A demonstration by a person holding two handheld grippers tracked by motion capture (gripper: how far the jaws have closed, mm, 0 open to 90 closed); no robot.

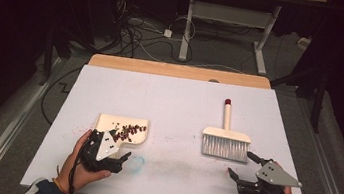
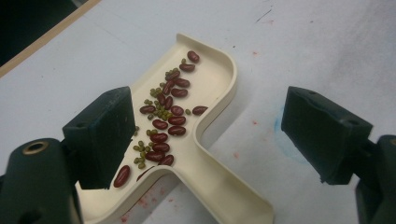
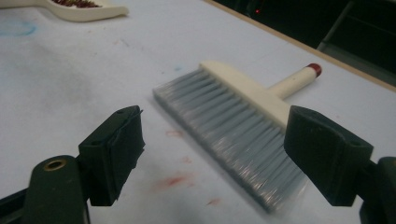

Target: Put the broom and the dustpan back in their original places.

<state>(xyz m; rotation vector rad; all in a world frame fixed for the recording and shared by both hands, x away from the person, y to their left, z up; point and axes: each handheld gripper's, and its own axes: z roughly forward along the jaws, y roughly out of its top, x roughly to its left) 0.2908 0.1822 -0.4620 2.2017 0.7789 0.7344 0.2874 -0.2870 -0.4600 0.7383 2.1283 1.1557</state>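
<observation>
1. Jaws on both grippers gape wide, gripping nothing.
2. Left gripper (image 1: 112,159) straddles the dustpan (image 2: 205,140) handle, lined up to grab it; pan lies flat, so the beans (image 2: 164,112) stay inside.
3. Right gripper (image 1: 246,168) sits just short of the brush (image 3: 243,116), bristles toward it, handle pointing away.
4. Worktop (image 1: 179,103): white sheet, red and blue smudges.
5. Room is dark; cables (image 1: 138,34) on the floor.

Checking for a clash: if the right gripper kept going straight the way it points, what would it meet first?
Most likely the brush: its grey bristles lie just ahead of the open right gripper, between the jaws' line. Depth is unclear, but nothing else lies between.
</observation>
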